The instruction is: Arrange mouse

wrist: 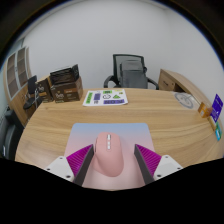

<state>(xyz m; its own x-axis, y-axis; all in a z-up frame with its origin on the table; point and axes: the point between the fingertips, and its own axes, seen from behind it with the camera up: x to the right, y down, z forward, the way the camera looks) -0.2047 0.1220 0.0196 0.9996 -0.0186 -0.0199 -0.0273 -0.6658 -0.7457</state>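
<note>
Gripper (107, 170) low, level; fingers closed on mouse (107, 160) (both pads touching).

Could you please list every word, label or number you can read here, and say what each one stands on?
No text can be read here.
White and green printed sheet on the wooden desk: print too small to read.
Purple and teal cards at the desk's edge: markings blurred.
Pink computer mouse between the claw fingers, on the grey mouse mat: no visible label.

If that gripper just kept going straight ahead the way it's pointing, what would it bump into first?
The gripper already has the pink mouse between its fingers. Straight on lies the grey mouse pad, then bare wooden desk, and probably the green-and-white sheet at the far edge, though depth is unclear.
</note>
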